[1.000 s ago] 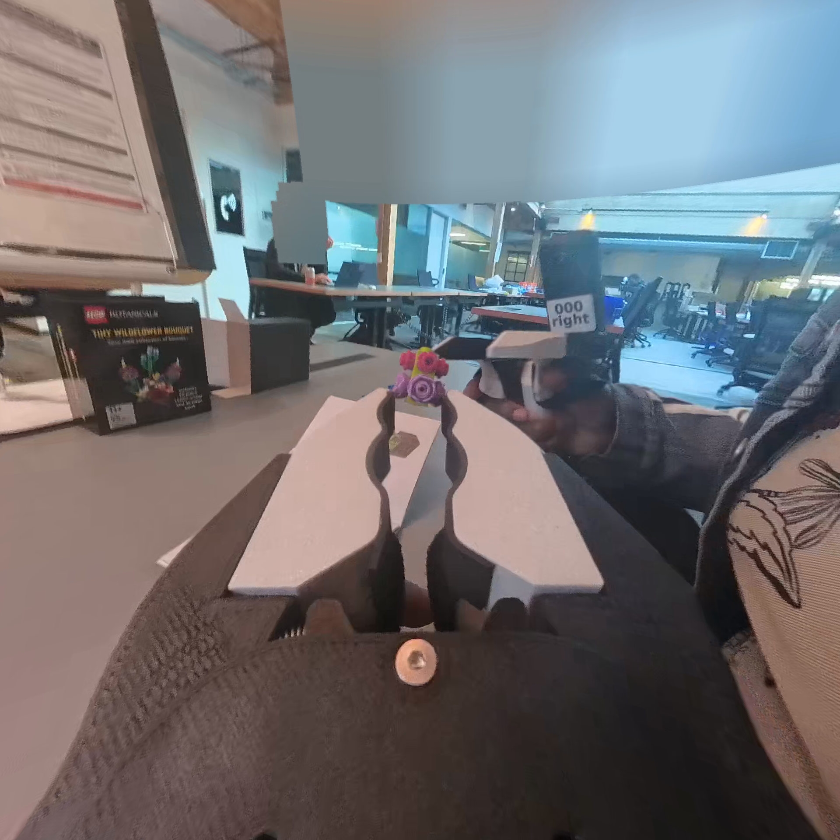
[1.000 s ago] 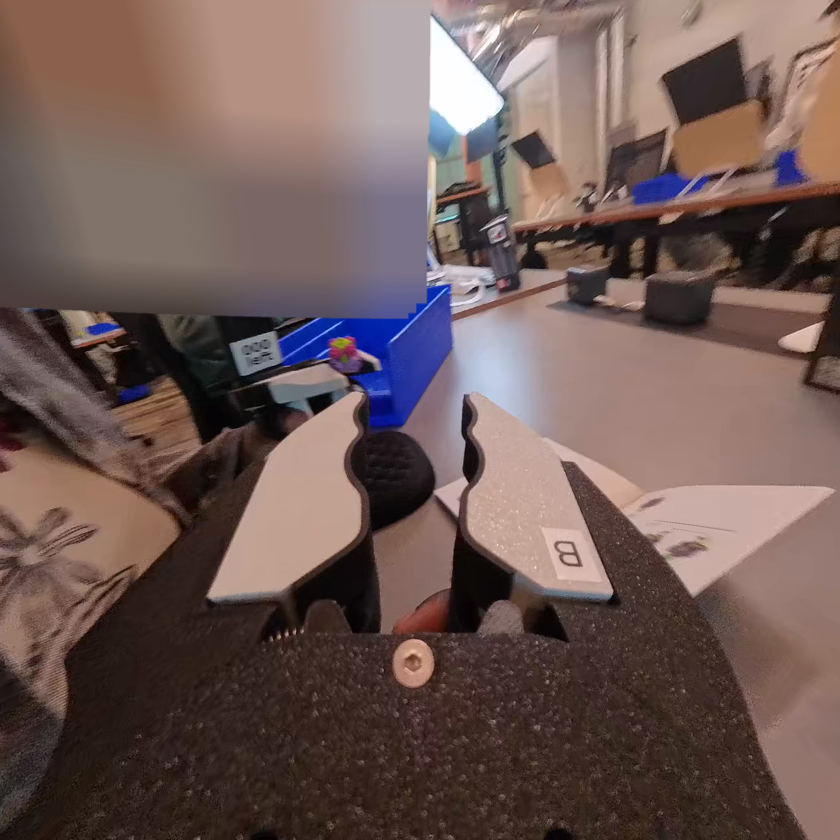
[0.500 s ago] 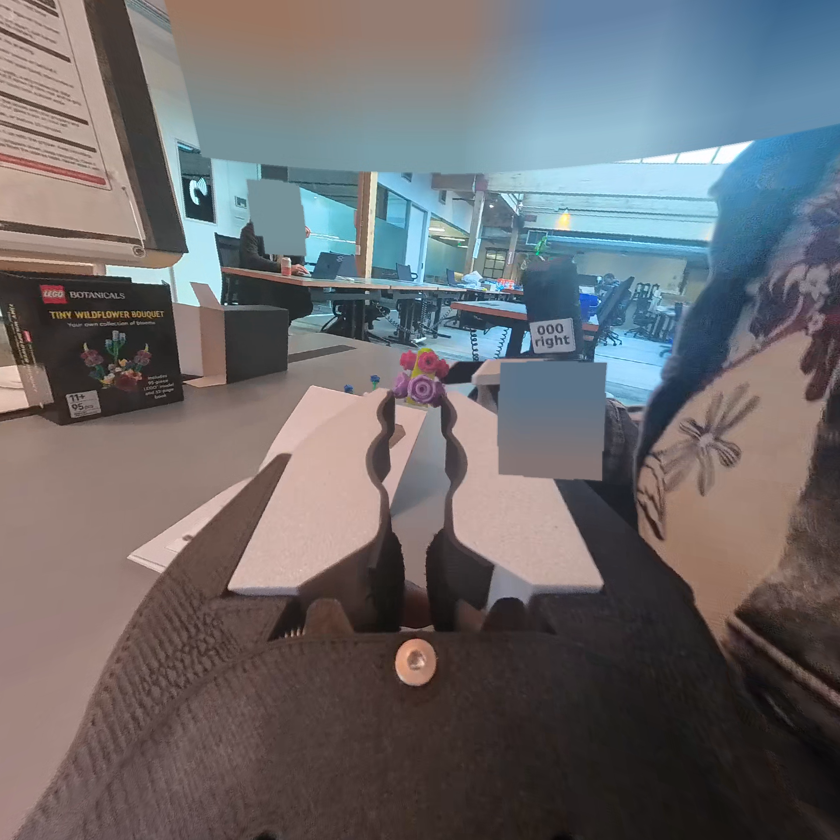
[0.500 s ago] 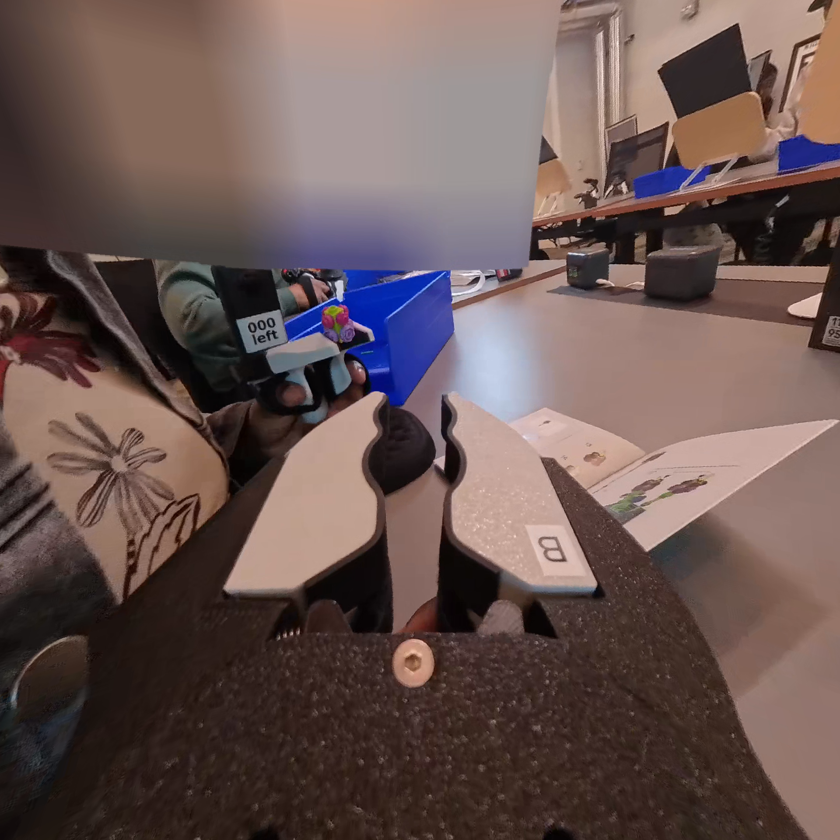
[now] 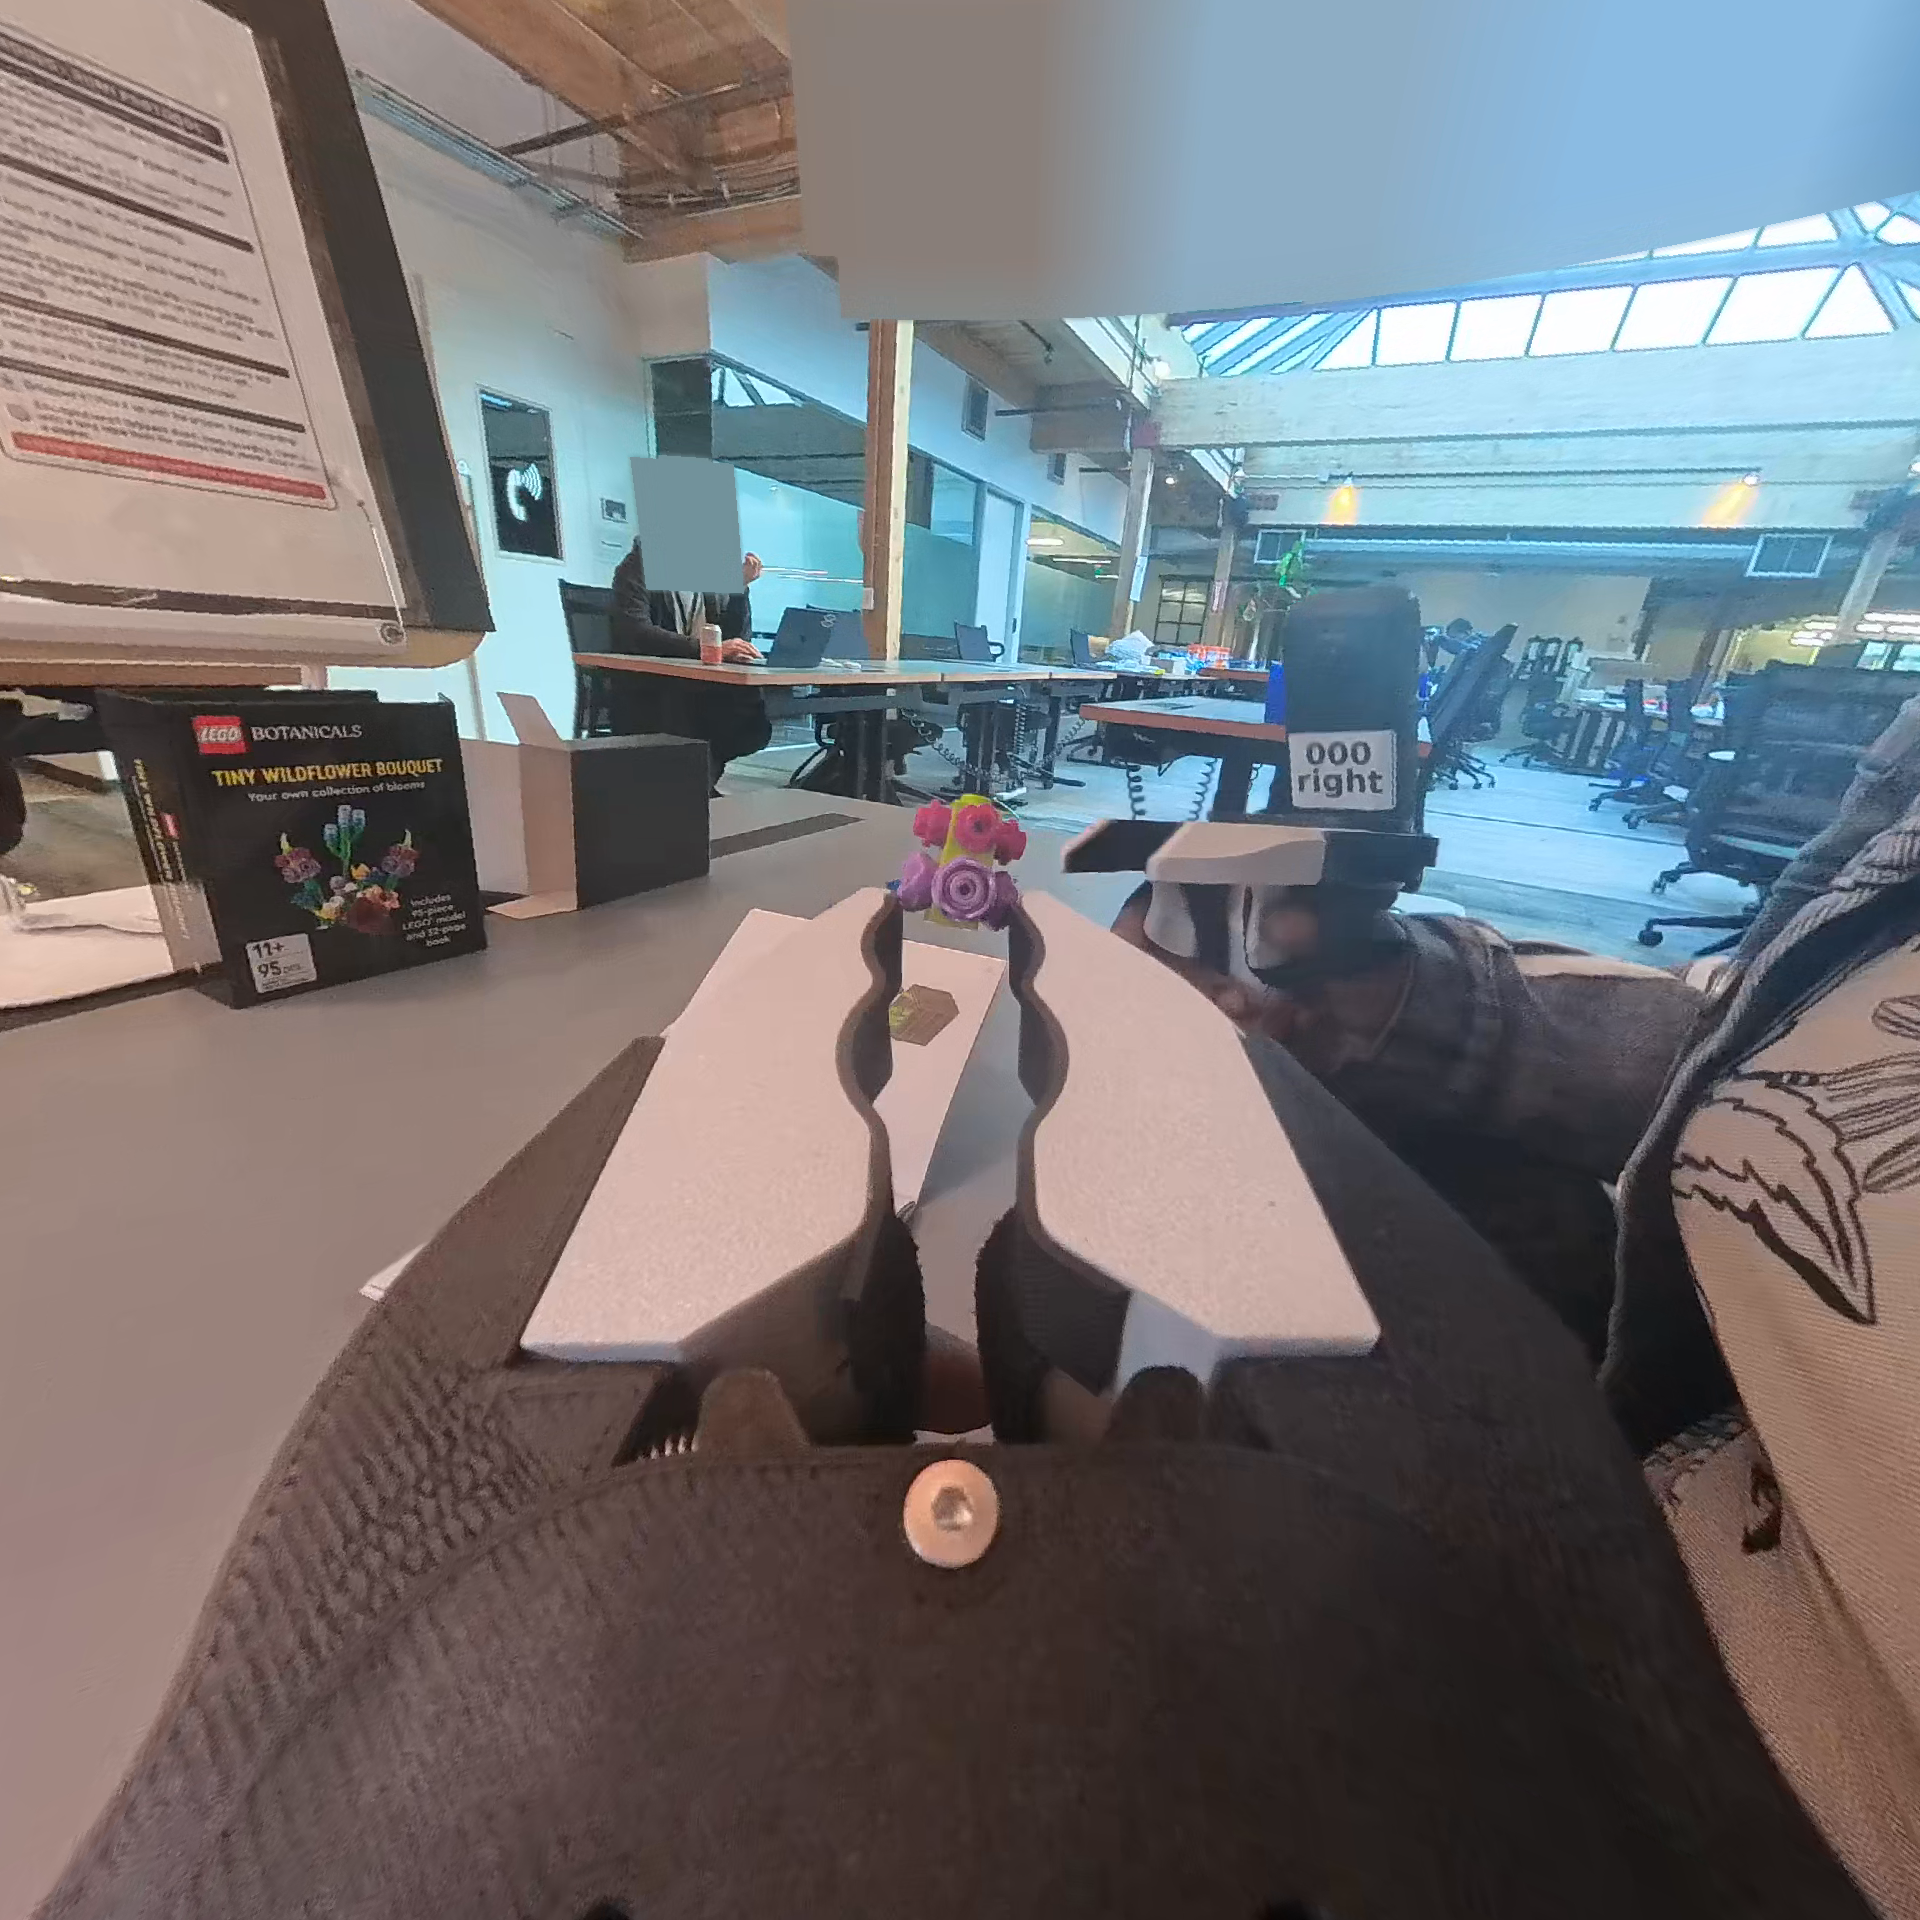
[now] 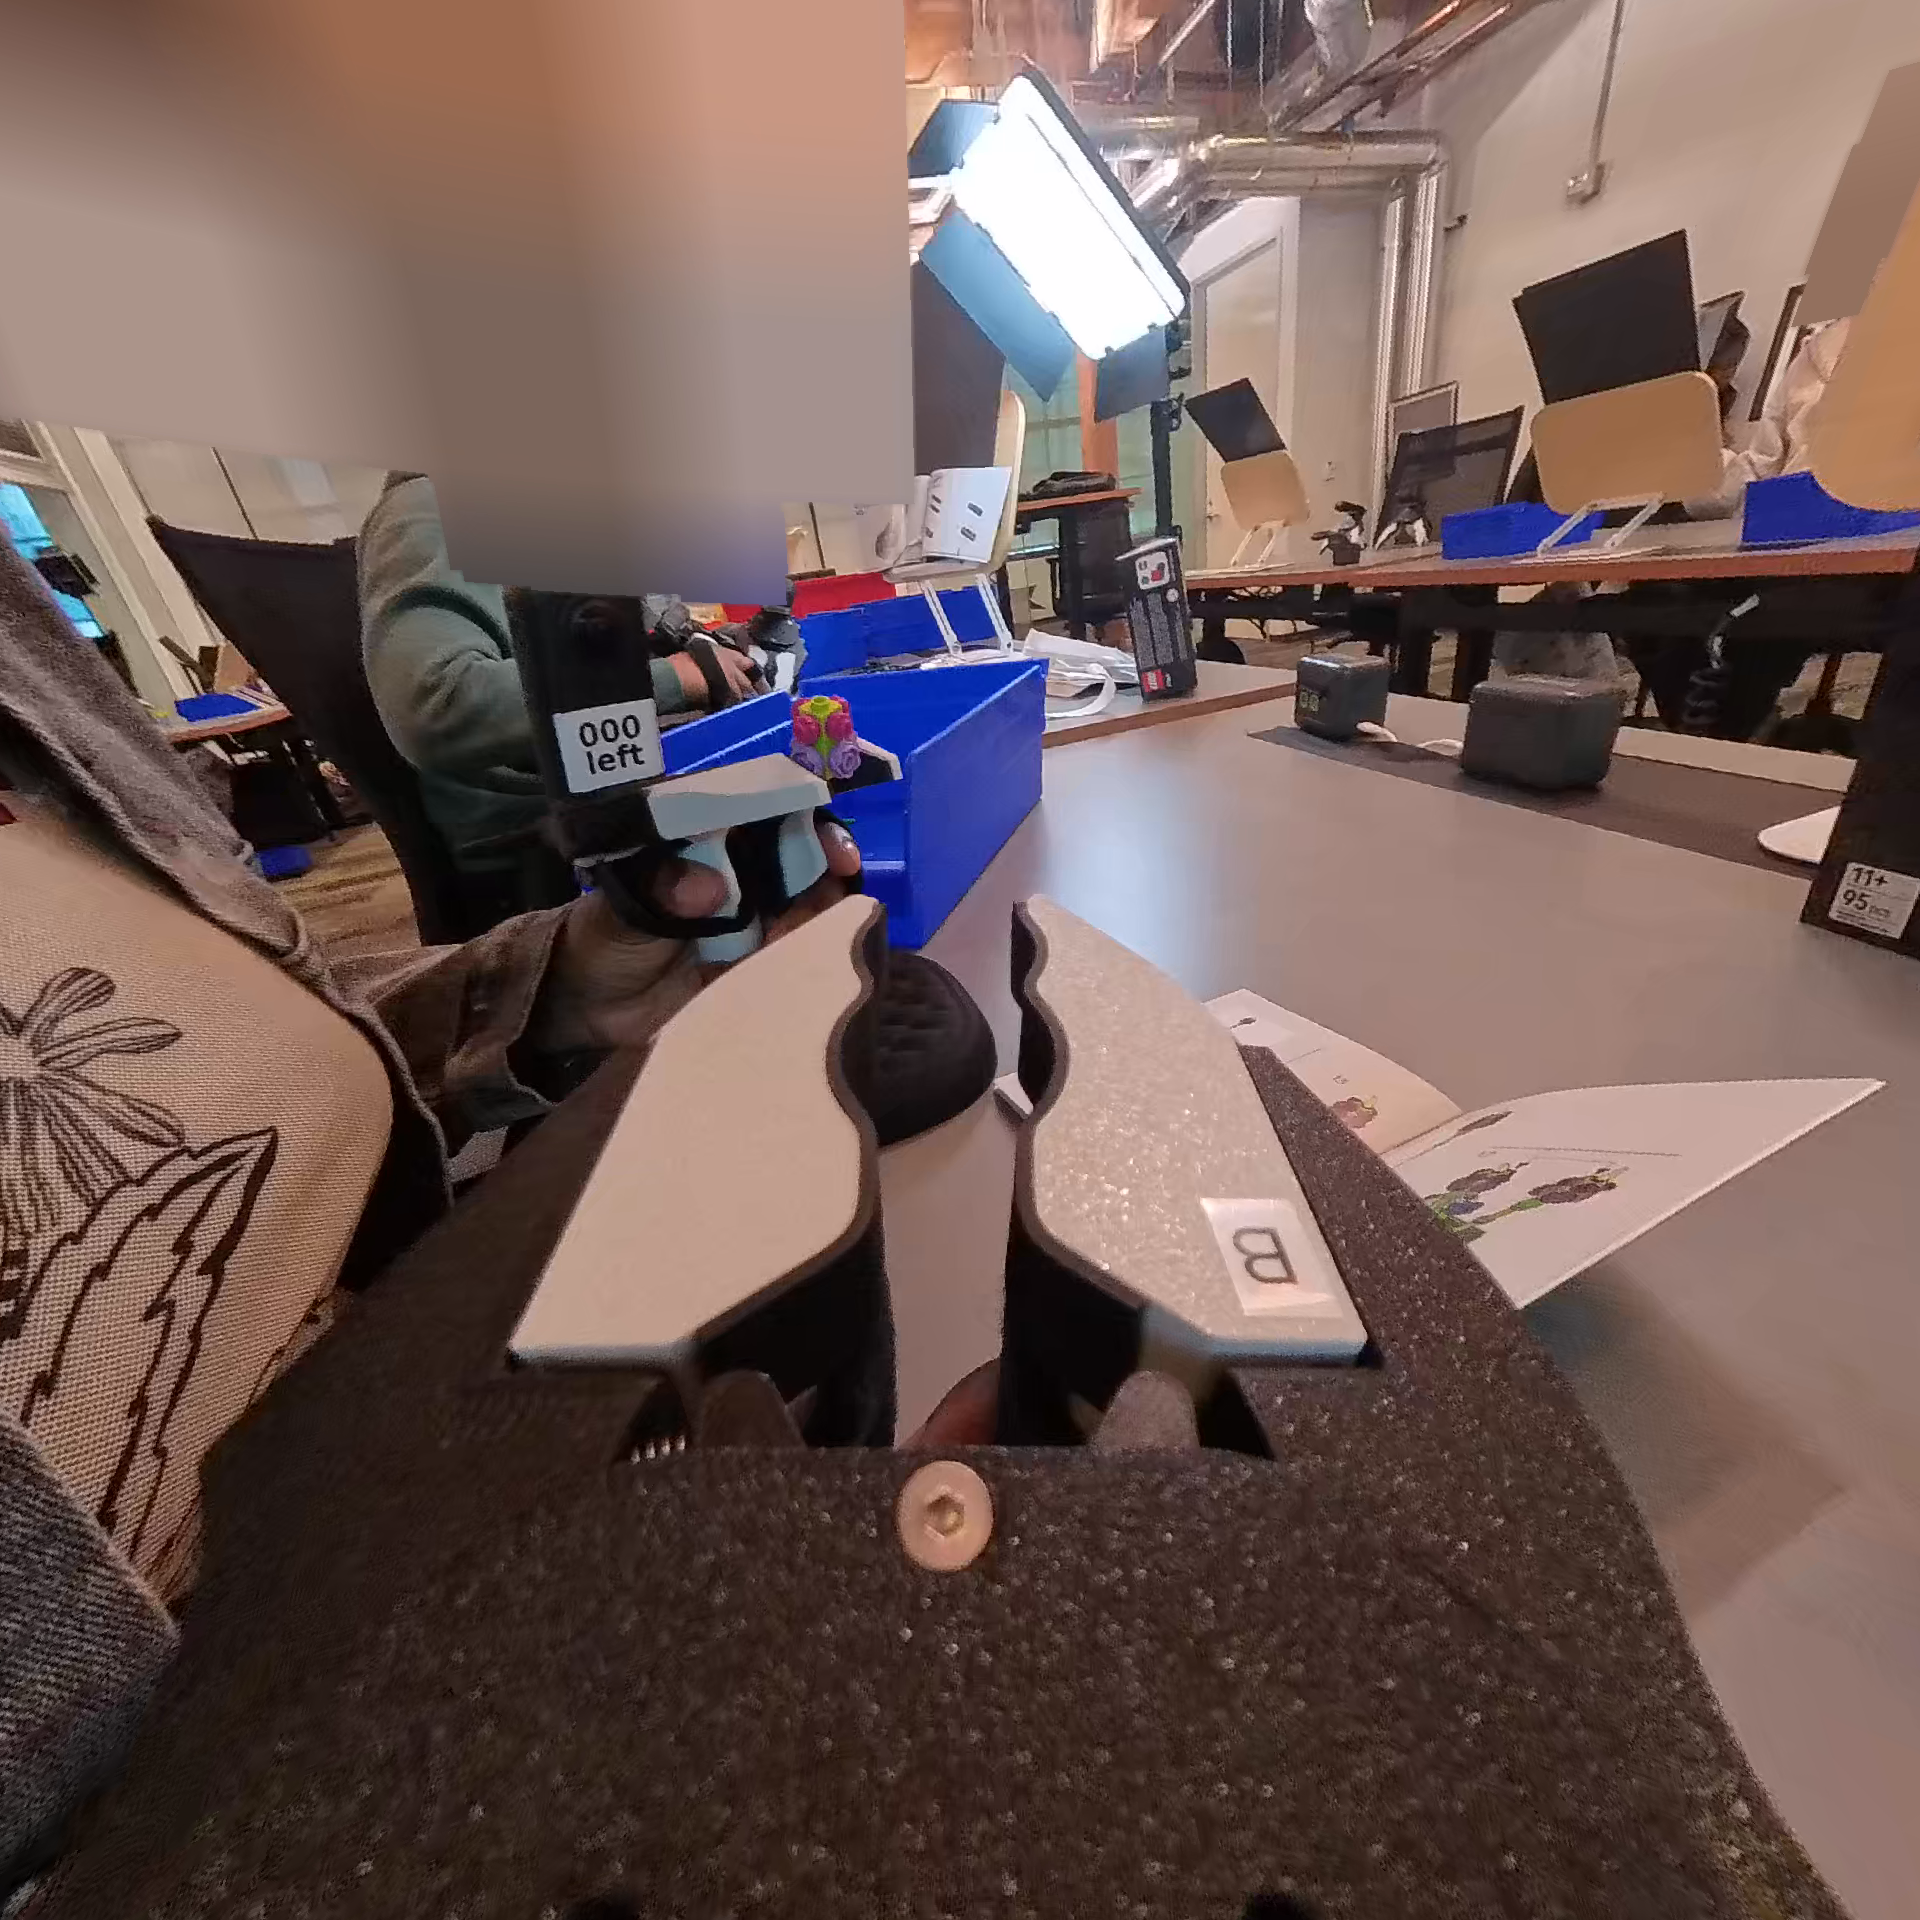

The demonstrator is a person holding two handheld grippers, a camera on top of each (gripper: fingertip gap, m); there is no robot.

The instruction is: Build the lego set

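My left gripper (image 5: 954,906) is shut on a small lego flower cluster (image 5: 961,868) with pink and purple blooms on a lime stem, held upright at the fingertips above the table. The right wrist view shows the same gripper (image 6: 831,774) and cluster (image 6: 824,736) in front of the blue bin. My right gripper (image 6: 948,925) is open a narrow gap and empty. In the left wrist view it (image 5: 1122,854) hovers just right of the cluster, apart from it.
The open instruction booklet (image 6: 1558,1153) lies on the grey table (image 6: 1351,914). A blue bin (image 6: 966,769) stands at the table's edge, with a black rounded object (image 6: 925,1049) near it. The black lego box (image 5: 312,831), a small black box (image 5: 634,821) and a sheet stand (image 5: 156,312) are at the left.
My right gripper's fingers have drawn closer together than a second ago. Both views have swung and steadied. The left gripper still holds the flower cluster.
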